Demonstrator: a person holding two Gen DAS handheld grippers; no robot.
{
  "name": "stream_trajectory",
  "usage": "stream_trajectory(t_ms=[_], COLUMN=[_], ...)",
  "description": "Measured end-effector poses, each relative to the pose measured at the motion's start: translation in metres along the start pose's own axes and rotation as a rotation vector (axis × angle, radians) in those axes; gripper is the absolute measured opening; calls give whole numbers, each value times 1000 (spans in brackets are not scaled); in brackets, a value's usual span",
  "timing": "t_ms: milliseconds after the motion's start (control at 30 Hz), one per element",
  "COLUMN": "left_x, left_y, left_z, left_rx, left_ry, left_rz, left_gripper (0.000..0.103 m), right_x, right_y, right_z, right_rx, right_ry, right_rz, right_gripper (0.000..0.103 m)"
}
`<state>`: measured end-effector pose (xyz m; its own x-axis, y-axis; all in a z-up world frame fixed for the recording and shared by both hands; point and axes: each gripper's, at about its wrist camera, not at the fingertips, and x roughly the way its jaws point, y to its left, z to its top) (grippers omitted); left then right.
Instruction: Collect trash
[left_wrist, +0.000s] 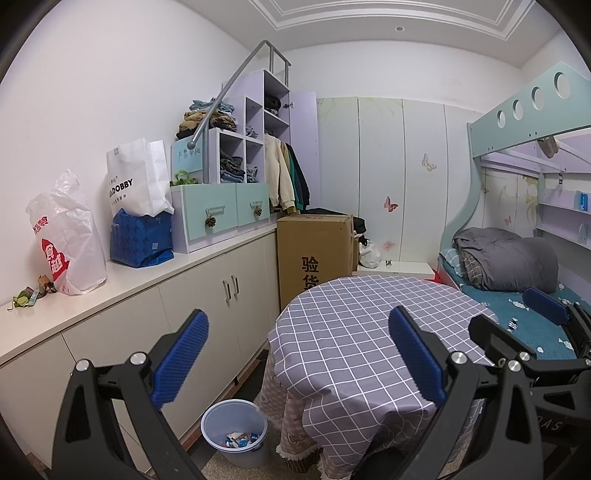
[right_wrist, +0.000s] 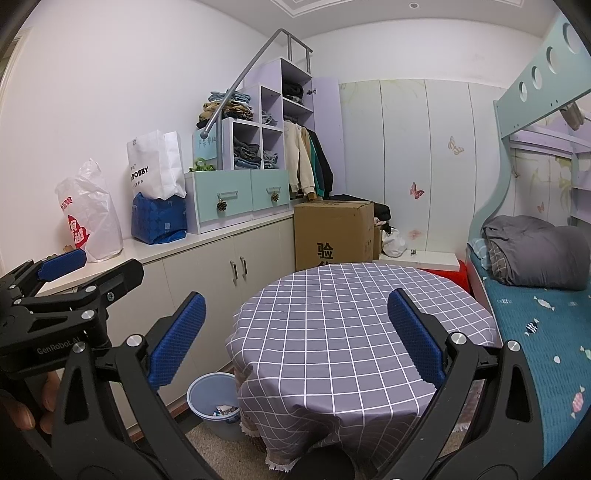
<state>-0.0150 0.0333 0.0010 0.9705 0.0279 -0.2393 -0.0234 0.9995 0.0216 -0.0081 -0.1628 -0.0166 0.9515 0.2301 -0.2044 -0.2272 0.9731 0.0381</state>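
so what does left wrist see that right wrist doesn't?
Left wrist only: the scraps on the counter's near end, and the right tongs from the side. Right wrist only: the left tongs and the fingers holding them. Both: the round checked table, the bin with litter beside it, the counter with bags. Both tongs open, empty.

White walls (left_wrist: 110, 92) enclose a checked-cloth table (left_wrist: 362, 325) at centre, low cabinets (left_wrist: 207, 295) left, a bunk bed (left_wrist: 517, 266) right, wardrobe doors (left_wrist: 388, 166) far.
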Motion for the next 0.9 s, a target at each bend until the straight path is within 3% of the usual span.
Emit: stream_trajectory(t_ms=[900], left_x=[19], left_y=[12], left_z=[-8], left_rx=[26], left_ry=[35], left_rz=[-15], left_gripper=[96], right_x=[3], right_y=[-4], right_z=[-12], right_rx=[14], right_ry=[18], right_rz=[-4], right_gripper=[97])
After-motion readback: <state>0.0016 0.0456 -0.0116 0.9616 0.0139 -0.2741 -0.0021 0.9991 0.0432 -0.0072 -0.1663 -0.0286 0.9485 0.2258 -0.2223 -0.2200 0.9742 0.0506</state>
